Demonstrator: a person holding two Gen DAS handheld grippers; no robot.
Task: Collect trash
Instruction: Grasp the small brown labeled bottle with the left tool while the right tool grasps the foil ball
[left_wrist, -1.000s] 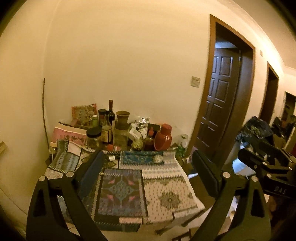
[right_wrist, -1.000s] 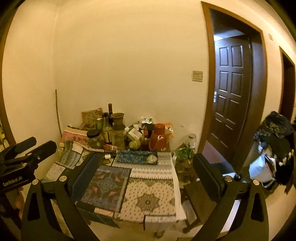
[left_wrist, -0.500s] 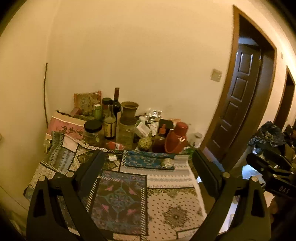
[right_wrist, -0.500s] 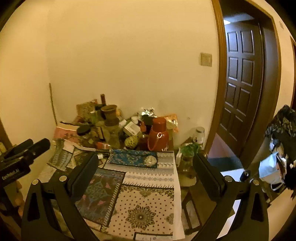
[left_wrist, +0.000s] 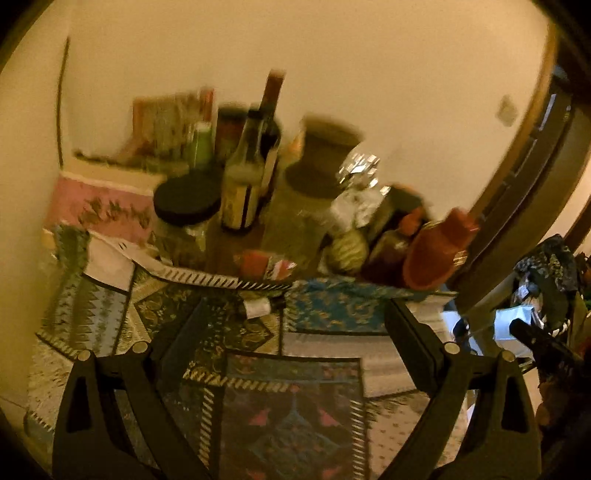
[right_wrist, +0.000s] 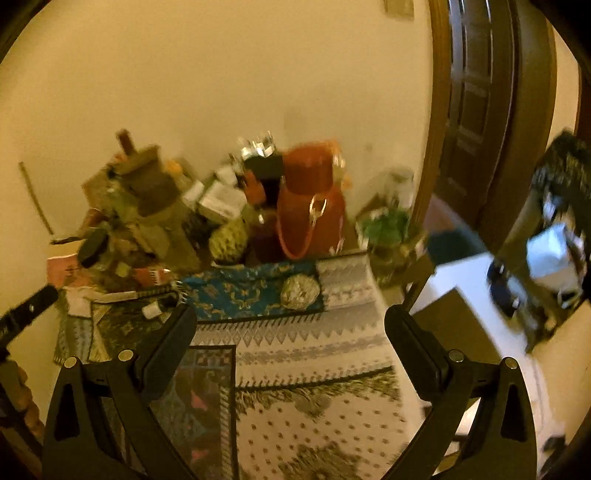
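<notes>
On my tabletop (right_wrist: 314, 343) I count: one crumpled foil ball (right_wrist: 300, 290), one red flask (right_wrist: 309, 206), two dark bottles (left_wrist: 245, 173), one black-lidded jar (left_wrist: 184, 218), one small white vial (left_wrist: 257, 307).

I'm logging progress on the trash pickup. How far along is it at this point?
Nothing looks collected yet. Left gripper and right gripper are both open and empty above the table. The crumpled foil ball and the small white tube lie untouched on the patterned cloths.

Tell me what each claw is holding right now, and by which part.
Nothing is held. The left claw and the right claw are both open and empty, above the patterned tablecloth.
</notes>
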